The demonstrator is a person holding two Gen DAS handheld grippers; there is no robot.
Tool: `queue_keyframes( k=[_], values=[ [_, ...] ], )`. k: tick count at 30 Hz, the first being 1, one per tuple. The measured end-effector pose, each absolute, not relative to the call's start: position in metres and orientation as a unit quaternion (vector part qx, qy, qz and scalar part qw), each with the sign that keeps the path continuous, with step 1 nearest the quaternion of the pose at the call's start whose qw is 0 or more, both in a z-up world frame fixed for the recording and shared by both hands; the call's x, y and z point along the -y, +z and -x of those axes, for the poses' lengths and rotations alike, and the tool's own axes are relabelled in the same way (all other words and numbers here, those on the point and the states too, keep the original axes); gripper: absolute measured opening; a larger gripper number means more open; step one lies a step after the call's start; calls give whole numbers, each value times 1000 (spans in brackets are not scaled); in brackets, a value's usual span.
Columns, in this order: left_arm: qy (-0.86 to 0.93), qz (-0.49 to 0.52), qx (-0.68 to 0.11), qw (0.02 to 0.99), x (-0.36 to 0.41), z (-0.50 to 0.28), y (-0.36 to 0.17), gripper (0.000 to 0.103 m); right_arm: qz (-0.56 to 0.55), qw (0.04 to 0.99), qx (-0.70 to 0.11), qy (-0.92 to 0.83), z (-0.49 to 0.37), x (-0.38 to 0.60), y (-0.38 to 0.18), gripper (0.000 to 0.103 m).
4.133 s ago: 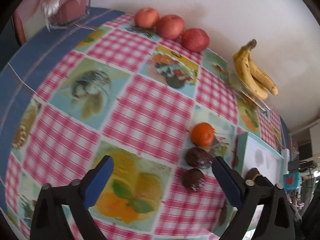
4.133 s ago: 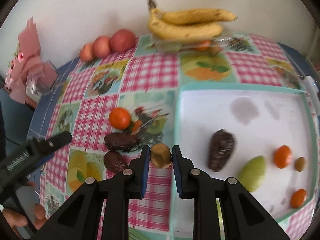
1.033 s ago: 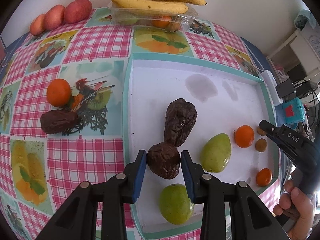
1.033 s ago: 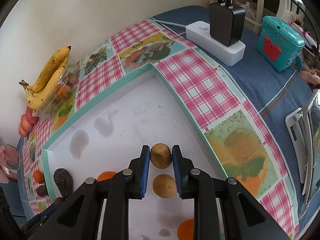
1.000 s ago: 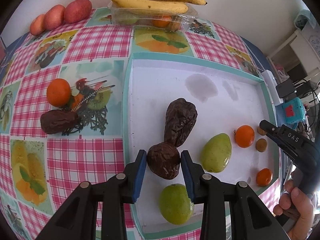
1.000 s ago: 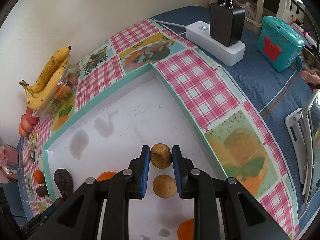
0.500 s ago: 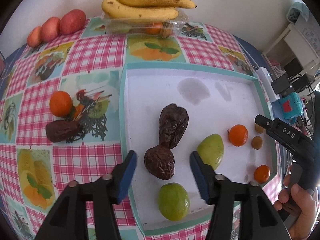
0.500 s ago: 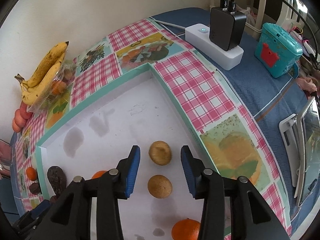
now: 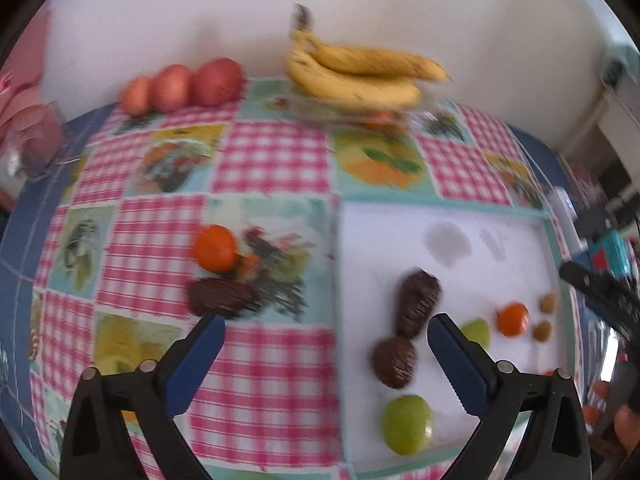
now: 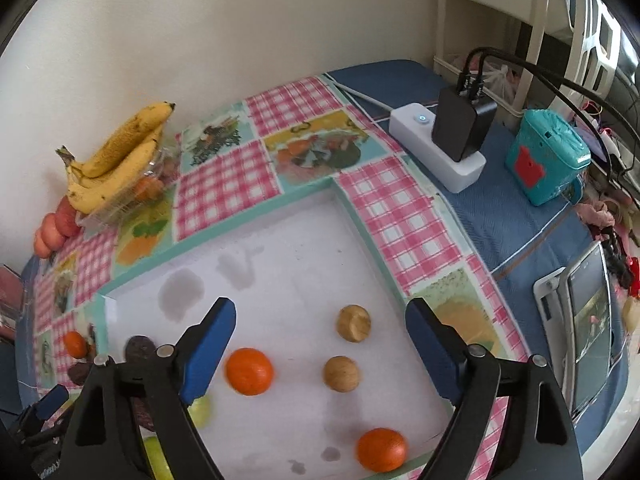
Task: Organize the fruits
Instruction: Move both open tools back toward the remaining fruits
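My left gripper (image 9: 326, 328) hangs over the tray's left rim, its jaws opening wide and touching nothing. The white tray (image 9: 380, 240) holds a round dark brown fruit (image 9: 394, 360), lying free below the fingers, and a longer one (image 9: 418, 304). It also holds two green fruits (image 9: 406, 424) and oranges. An orange (image 9: 214, 248) and a dark fruit (image 9: 222, 298) lie on the tablecloth. My right gripper (image 10: 320, 312) is also opening, above two small brown fruits (image 10: 354, 322) (image 10: 341, 373) resting on the tray (image 10: 300, 260), with no pad on either.
Bananas (image 9: 356, 76) on a clear punnet and three apples (image 9: 180, 86) line the back wall. A white power strip (image 10: 436, 144), a teal box (image 10: 548, 156) and a tablet (image 10: 588, 320) lie right of the tray. A pink item stands far left.
Both grippers let go and opened wide. The left one released the round dark fruit, rose and swung left. The right one released the small brown fruit and lifted.
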State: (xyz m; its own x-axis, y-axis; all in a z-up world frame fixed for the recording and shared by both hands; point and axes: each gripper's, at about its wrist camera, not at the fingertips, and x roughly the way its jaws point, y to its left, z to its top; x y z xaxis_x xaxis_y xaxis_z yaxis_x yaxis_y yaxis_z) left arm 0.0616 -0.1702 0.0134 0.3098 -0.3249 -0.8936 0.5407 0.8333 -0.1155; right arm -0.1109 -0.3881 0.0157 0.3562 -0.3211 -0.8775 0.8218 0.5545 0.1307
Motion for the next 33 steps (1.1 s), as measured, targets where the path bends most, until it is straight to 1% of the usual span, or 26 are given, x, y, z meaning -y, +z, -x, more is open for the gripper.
queue_keyframes(
  k=[1,3,4,10,25,33],
  values=[
    [-261,-95,-520,807,164,-67,15,103,-296,772,-427,-366,109,385,17,89],
    [-235,-73,-519,819,148,-81,17,103,-299,777,-429,-351,101,378,19,94],
    [-226,-66,-518,822,142,-85,17,103,-296,781,-432,-340,95,373,20,96],
    [-171,-46,-514,839,103,-110,18,103,-263,792,-457,-308,64,341,21,96],
    [-96,17,-478,873,20,-145,45,103,-212,832,-466,-216,-2,263,32,96],
    [-87,-1,-467,880,4,-151,53,103,-207,837,-475,-175,-31,223,27,96]
  ],
)
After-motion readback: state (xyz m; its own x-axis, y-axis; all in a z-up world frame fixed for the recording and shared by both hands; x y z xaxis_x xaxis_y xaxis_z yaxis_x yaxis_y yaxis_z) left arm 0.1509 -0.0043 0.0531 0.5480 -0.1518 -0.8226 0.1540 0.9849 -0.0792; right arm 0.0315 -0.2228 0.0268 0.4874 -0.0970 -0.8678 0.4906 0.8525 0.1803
